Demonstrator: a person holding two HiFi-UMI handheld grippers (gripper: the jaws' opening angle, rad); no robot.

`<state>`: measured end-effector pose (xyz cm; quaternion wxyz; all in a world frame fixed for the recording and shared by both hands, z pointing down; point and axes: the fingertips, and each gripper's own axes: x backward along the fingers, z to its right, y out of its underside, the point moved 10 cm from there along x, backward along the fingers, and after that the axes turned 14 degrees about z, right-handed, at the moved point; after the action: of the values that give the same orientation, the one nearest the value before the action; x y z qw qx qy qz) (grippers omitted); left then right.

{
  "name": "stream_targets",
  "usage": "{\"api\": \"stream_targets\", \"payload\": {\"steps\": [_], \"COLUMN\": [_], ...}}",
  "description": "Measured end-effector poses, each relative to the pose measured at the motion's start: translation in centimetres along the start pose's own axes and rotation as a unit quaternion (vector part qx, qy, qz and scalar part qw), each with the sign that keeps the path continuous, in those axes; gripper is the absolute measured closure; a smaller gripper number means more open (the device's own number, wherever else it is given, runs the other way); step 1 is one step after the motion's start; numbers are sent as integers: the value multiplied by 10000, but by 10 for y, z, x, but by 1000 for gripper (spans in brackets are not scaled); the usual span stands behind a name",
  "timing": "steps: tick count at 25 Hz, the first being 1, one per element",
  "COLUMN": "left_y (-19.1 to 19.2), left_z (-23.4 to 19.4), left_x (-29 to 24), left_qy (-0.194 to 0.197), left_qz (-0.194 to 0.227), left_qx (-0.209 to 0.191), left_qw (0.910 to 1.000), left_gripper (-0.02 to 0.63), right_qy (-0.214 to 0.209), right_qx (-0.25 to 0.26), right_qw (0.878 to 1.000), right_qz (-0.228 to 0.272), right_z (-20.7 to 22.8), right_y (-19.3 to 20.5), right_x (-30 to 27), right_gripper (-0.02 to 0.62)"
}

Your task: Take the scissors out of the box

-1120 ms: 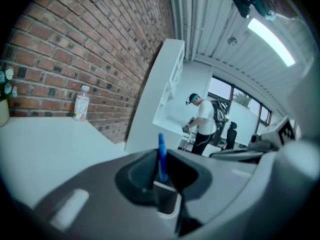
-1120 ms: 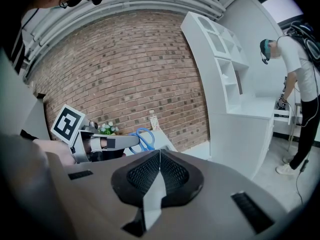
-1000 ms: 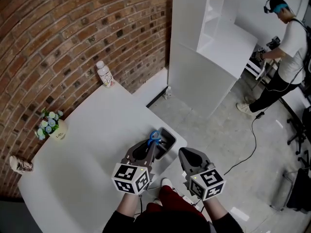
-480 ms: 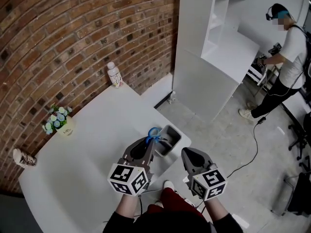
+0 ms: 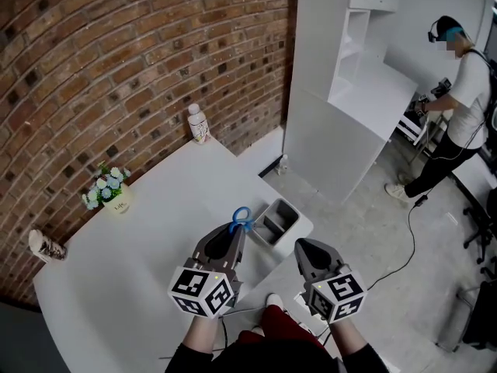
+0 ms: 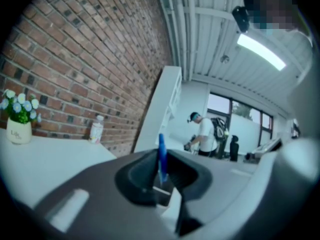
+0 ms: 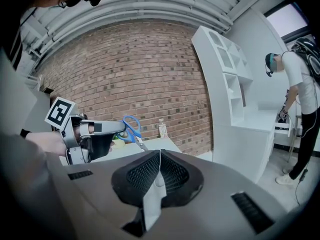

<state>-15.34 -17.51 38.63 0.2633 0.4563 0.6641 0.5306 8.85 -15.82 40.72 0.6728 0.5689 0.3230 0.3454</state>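
The scissors (image 5: pixel 241 220) have blue handles, and my left gripper (image 5: pixel 235 230) is shut on them, handles pointing up and away. They hang in the air beside the small grey box (image 5: pixel 276 221), clear of its open top. In the left gripper view the blue handle (image 6: pixel 161 156) stands edge-on between the pads. From the right gripper view I see the scissors (image 7: pixel 131 129) with the metal blades pointing down out of the left gripper (image 7: pixel 107 129). My right gripper (image 5: pixel 304 249) is shut with nothing in it, just right of the box's near corner.
The box sits at the white table's (image 5: pixel 155 224) right corner. A small bottle (image 5: pixel 198 123) stands by the brick wall, a flower pot (image 5: pixel 109 195) further left. A white shelf unit (image 5: pixel 342 92) and a person (image 5: pixel 458 92) stand across the floor.
My left gripper has risen with the scissors and drawn them back from above the box toward me. The right gripper has lifted a little too.
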Motion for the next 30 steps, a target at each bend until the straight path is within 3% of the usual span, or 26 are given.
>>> {"api": "stream_targets", "payload": {"steps": [9, 30], "left_y": [-16, -38], "left_z": [-7, -31], "left_x": [40, 136], "left_qy": [-138, -915], "left_qz": [170, 463], "left_qx": [-42, -175], "left_qw": [9998, 9946], "left_gripper": [560, 560], "right_qy": [-214, -935], "right_qx": [88, 293], "right_qw": [9997, 9951], "right_qz": [74, 100], "right_z": [-31, -101], "right_y": [-4, 0], "right_x": [3, -12], "right_gripper": [586, 586]}}
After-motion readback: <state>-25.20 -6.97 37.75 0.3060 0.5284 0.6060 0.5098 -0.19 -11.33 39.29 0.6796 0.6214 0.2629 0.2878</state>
